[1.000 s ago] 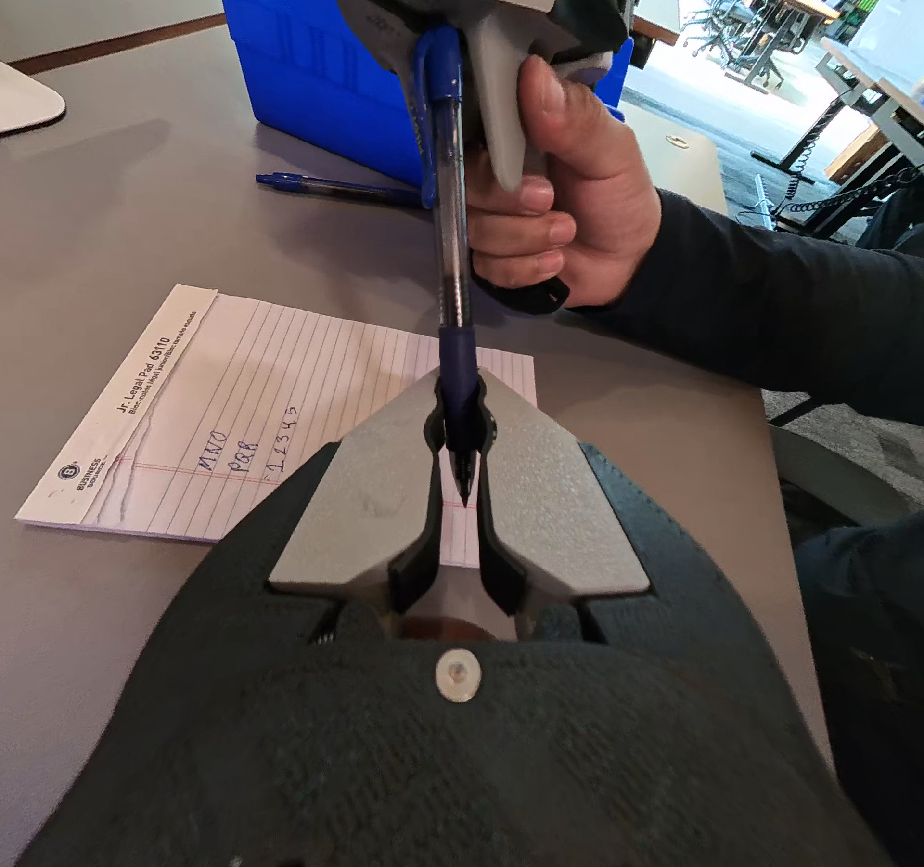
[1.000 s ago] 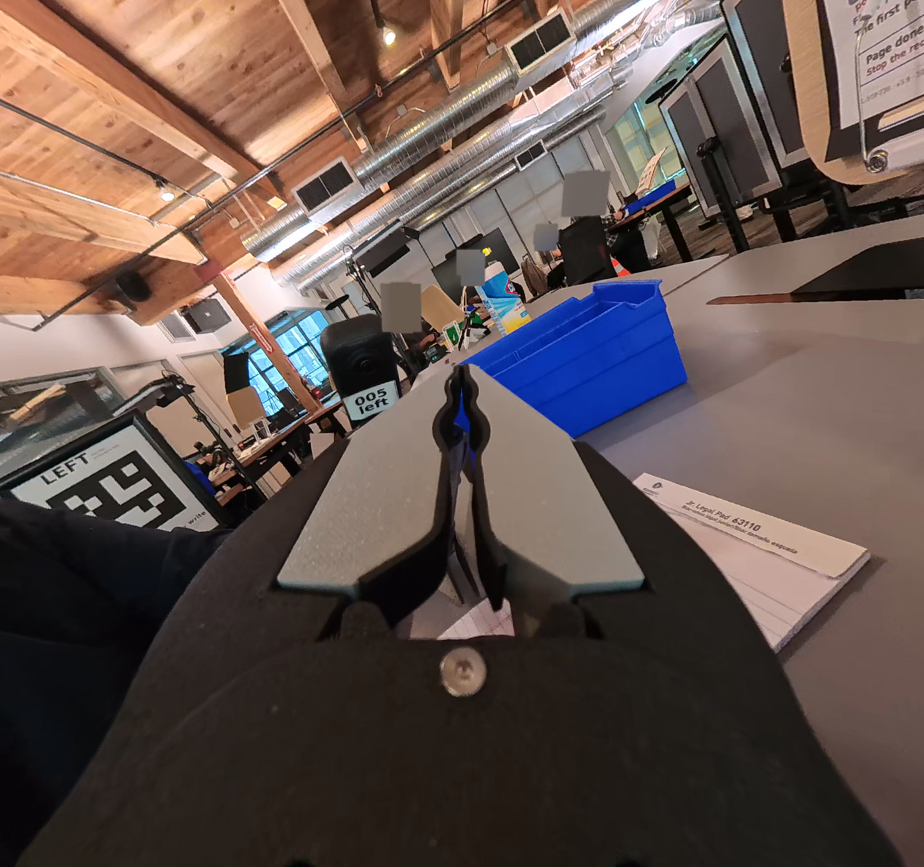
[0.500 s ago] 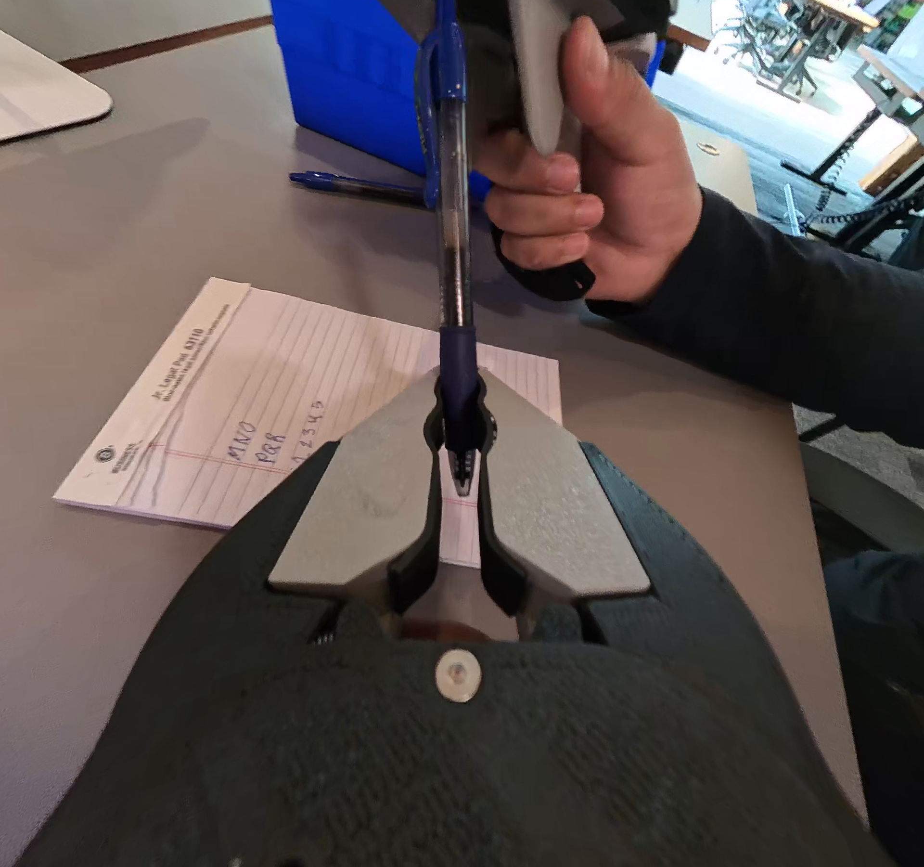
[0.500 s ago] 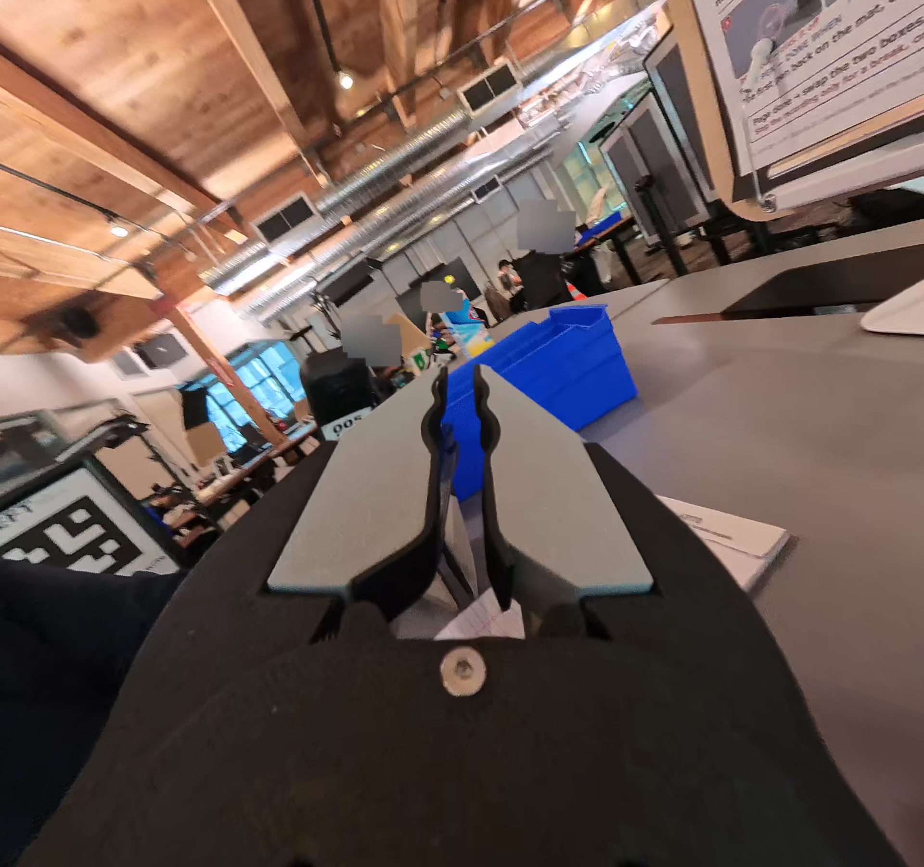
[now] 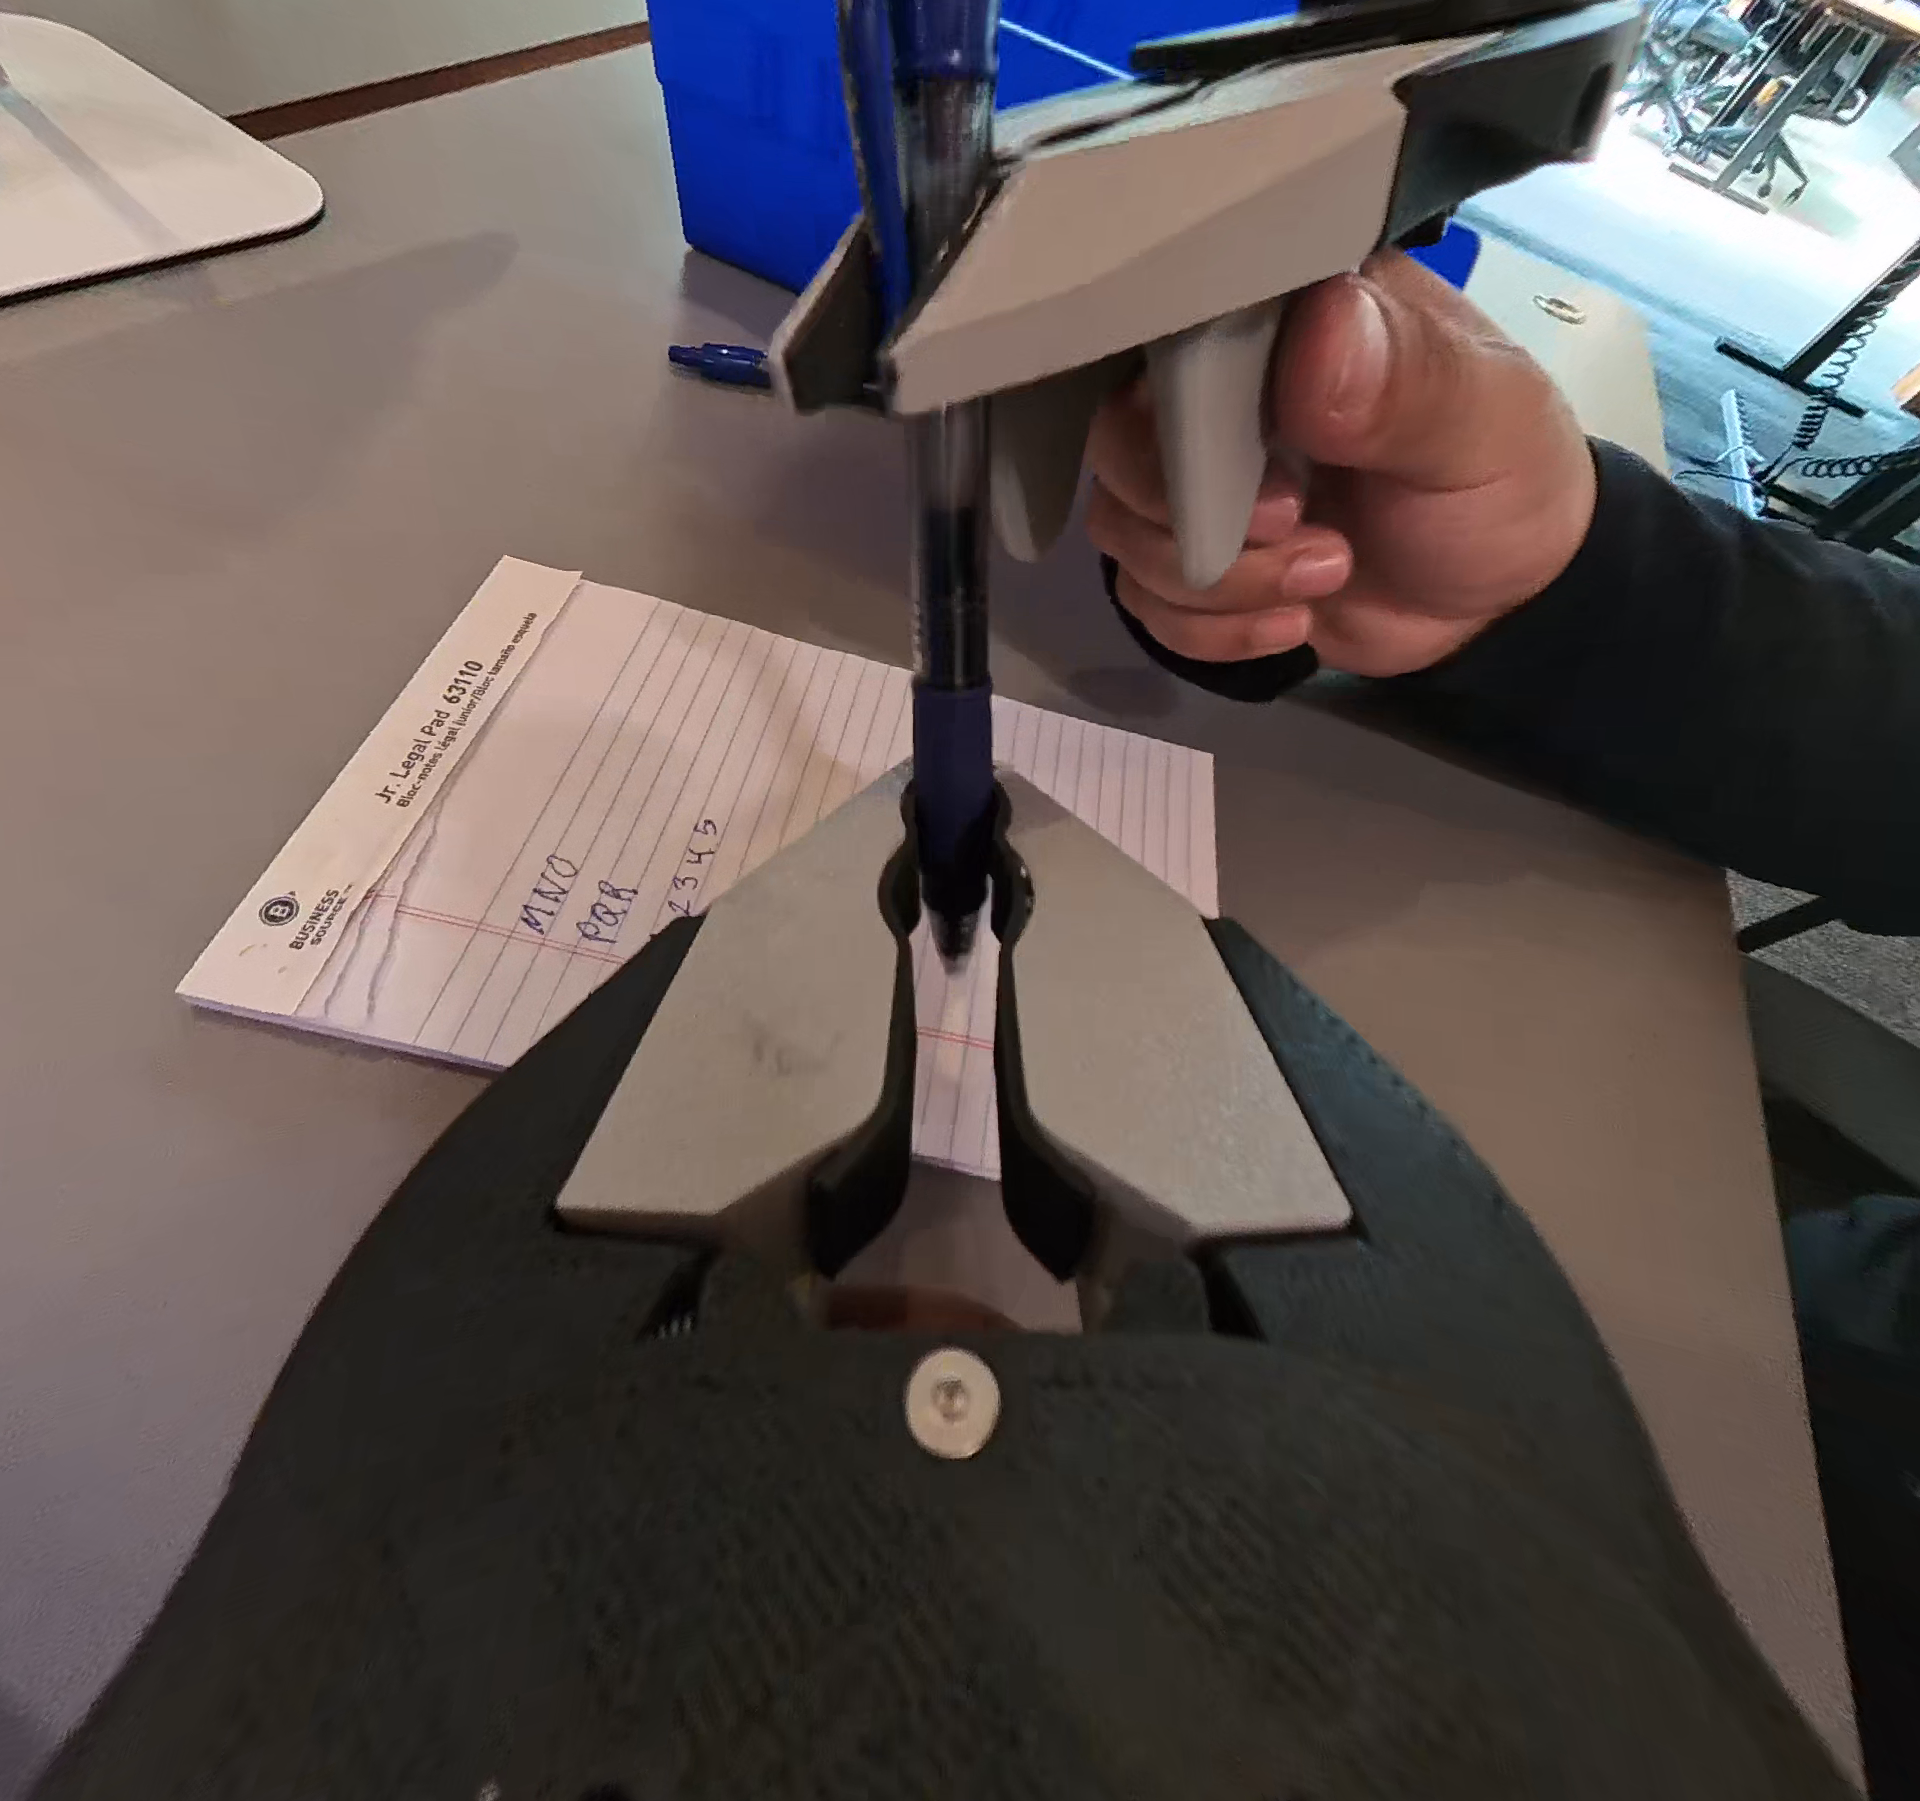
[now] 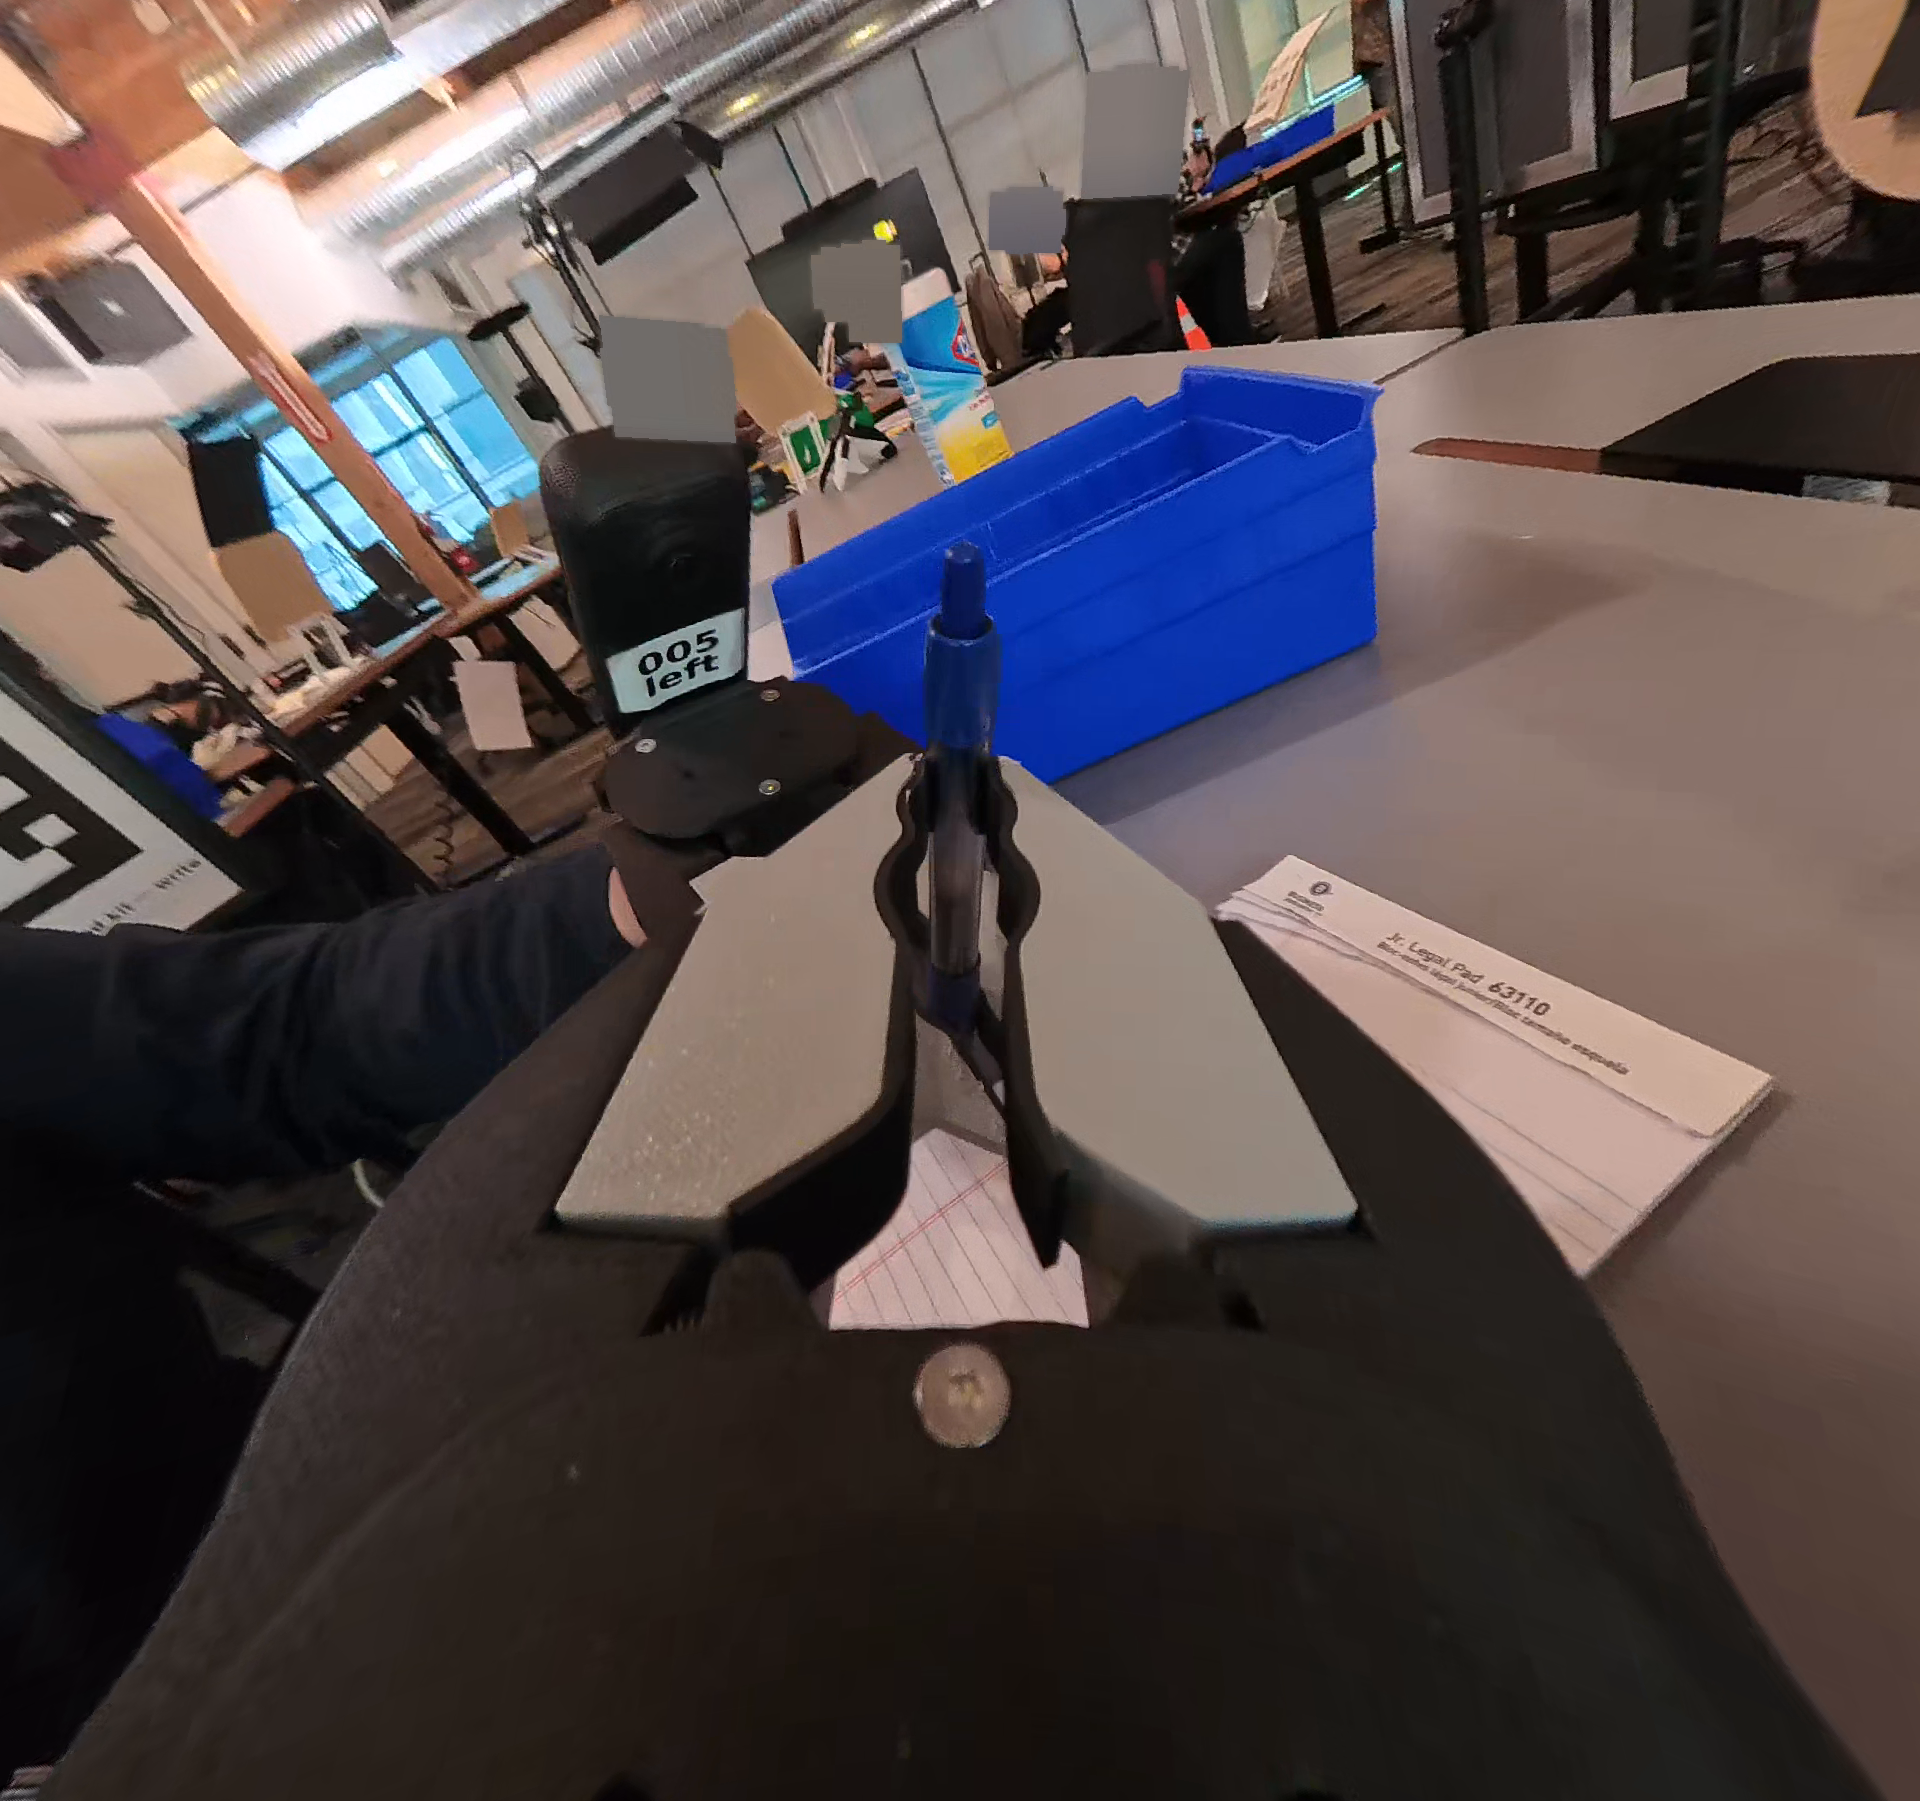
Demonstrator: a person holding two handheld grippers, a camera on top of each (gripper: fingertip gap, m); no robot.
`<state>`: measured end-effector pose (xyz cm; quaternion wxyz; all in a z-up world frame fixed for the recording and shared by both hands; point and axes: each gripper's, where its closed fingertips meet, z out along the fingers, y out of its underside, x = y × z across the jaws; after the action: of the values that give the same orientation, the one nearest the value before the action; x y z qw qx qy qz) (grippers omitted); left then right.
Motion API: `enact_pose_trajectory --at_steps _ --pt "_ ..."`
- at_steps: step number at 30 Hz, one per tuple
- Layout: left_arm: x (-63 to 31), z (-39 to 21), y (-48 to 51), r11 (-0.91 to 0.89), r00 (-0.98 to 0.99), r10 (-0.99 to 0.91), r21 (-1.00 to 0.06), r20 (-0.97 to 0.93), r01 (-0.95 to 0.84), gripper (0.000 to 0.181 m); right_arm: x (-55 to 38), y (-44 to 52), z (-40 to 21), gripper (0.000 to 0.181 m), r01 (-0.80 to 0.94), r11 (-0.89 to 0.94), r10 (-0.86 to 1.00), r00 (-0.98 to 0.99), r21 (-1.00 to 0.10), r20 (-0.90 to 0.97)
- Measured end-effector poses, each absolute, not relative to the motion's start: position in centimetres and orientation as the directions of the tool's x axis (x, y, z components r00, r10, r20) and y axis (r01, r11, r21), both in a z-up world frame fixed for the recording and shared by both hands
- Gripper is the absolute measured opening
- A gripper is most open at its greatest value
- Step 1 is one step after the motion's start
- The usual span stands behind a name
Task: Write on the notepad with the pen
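I see my left gripper [image 5: 954, 878] pinching the pen [image 5: 948, 546] by its dark blue grip, close to the tip. The pen stands nearly upright, tip down, just over the lined page of the notepad [image 5: 665, 795]; I cannot tell whether the tip touches the paper, since the fingers crowd it.

In the left wrist view, my right gripper [image 5: 883, 317] comes in from the right, higher up the same pen, its 2 grey fingers [image 5: 1143, 234] on either side of the clear barrel below the blue clip. A hand [image 5: 1382, 504] squeezes its trigger. In the right wrist view the barrel runs up between that gripper's fingers [image 6: 790, 1003], with the blue cap end poking out past the fingertips. The jaws look pressed onto the barrel, though a thin gap may remain on each side.

The notepad lies flat on the grey desk [image 5: 312, 504], directly under both grippers, its header strip toward the left and some blue handwriting near the red margin line. Behind it stands a blue bin [image 6: 1143, 588], and a 2nd pen [image 5: 717, 361] lies on the desk beside the bin, well apart from the pad.
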<state>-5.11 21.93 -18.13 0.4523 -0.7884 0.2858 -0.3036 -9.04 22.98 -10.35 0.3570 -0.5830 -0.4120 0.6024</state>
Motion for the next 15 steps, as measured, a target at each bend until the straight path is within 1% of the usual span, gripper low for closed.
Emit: enact_pose_trajectory --at_steps 2,4,6,8,10,12,15 --pt "-5.1 -18.5 21.8 -0.451 0.646 -0.725 -0.873 0.238 -0.185 0.013 -8.7 23.5 -10.0 0.006 0.043 -0.400 0.915 -0.026 -0.915 -0.402" --pt "-5.1 -19.0 21.8 -0.468 0.652 -0.720 -0.861 0.239 -0.201 0.016 -8.0 24.5 -9.8 0.006 0.050 -0.385 0.923 0.047 -0.922 -0.383" --pt "-5.2 -19.2 21.9 -0.471 0.662 -0.713 -0.857 0.231 -0.208 0.016 -6.6 26.1 -9.6 0.006 0.082 -0.320 0.937 0.174 -0.944 -0.303" --pt "-5.2 -19.2 22.0 -0.466 0.664 -0.713 -0.859 0.224 -0.211 0.016 -4.8 28.3 -10.2 0.006 0.182 -0.249 0.921 0.347 -0.951 -0.175" --pt "-5.3 -19.3 22.0 -0.466 0.668 -0.711 -0.858 0.219 -0.215 0.016 -2.6 30.4 -11.4 0.006 0.329 -0.193 0.864 0.504 -0.925 -0.001" --pt "-5.2 -19.4 22.0 -0.470 0.669 -0.710 -0.856 0.220 -0.218 0.016 -1.0 31.8 -13.0 0.006 0.462 -0.201 0.804 0.582 -0.864 0.124" --pt "-5.3 -19.4 22.1 -0.470 0.670 -0.709 -0.856 0.219 -0.218 0.016 -0.1 32.4 -15.8 0.006 0.553 -0.296 0.780 0.610 -0.779 0.136"
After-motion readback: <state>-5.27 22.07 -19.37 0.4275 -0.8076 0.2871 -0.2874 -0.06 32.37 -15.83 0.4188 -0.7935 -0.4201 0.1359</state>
